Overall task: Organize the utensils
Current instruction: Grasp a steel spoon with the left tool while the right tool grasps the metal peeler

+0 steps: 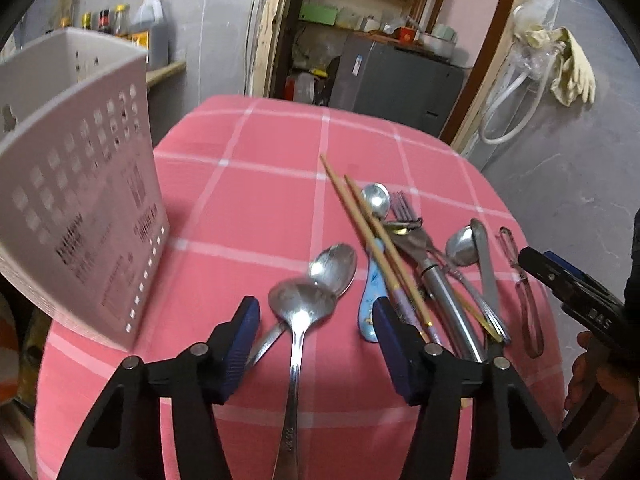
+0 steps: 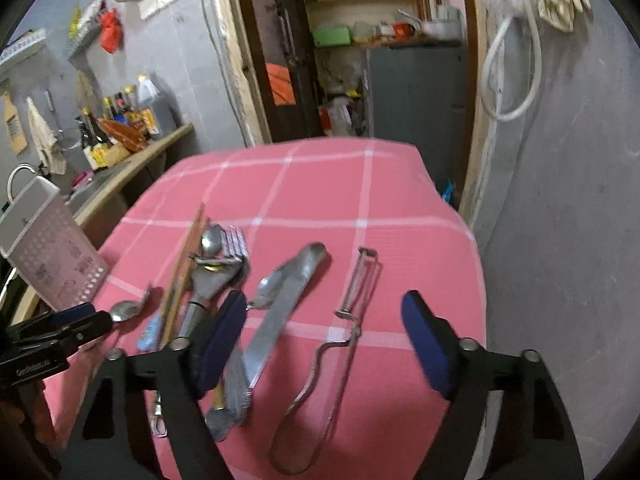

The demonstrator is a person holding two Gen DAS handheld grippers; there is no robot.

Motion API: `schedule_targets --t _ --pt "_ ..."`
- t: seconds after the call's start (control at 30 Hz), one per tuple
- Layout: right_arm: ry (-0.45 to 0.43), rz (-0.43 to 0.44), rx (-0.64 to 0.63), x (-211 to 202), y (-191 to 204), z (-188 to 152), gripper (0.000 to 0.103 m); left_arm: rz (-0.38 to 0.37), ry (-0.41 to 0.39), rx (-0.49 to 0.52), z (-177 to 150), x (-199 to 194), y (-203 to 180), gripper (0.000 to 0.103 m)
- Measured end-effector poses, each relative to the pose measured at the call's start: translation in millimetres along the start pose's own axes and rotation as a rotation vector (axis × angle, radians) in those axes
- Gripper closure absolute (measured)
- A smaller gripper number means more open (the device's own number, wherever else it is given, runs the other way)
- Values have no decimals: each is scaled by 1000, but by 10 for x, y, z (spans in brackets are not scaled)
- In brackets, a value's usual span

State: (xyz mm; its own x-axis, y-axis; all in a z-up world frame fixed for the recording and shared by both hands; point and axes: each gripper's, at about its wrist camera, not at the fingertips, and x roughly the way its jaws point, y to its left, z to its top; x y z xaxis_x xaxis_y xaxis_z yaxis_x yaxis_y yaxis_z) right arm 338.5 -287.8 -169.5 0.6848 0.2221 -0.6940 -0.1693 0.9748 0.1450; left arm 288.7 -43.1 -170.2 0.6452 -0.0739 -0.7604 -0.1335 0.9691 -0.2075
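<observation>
Utensils lie on a pink checked tablecloth (image 1: 256, 208). My left gripper (image 1: 316, 344) is open, its jaws on either side of the handle of a steel spoon (image 1: 300, 308); a second spoon (image 1: 334, 266) lies behind it. To the right lie chopsticks (image 1: 360, 216), a blue-handled spoon (image 1: 370, 300), a fork (image 1: 404, 208) and a knife (image 1: 486, 264). My right gripper (image 2: 324, 340) is open above a wire-handled peeler (image 2: 352, 304); the knife (image 2: 280, 312) lies to its left. A white perforated utensil holder (image 1: 80, 184) stands at the left.
The table's far edge drops off toward a doorway with a grey cabinet (image 1: 400, 80). A counter with bottles (image 2: 120, 120) is at the left. The right gripper shows at the left wrist view's right edge (image 1: 560, 280).
</observation>
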Motion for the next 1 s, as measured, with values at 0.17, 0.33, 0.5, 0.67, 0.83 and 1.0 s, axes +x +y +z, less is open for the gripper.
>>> schedule_targets --t 0.17,0.33,0.5,0.67,0.83,1.0 --pt "32 -10 27 173 -53 -47 46 -2 35 -30 -29 123 35 61" --pt "50 -4 29 278 -73 -24 57 -3 40 -59 -22 180 69 71" --pt "74 3 42 368 -105 27 63 -1 51 -68 -21 164 91 72" --pt "94 17 66 458 -138 59 67 -3 63 -65 -20 152 103 73" --pt "107 23 84 499 -173 66 76 3 82 -55 -26 113 113 90" --pt "143 22 130 533 -255 104 87 22 108 -45 -46 67 146 95"
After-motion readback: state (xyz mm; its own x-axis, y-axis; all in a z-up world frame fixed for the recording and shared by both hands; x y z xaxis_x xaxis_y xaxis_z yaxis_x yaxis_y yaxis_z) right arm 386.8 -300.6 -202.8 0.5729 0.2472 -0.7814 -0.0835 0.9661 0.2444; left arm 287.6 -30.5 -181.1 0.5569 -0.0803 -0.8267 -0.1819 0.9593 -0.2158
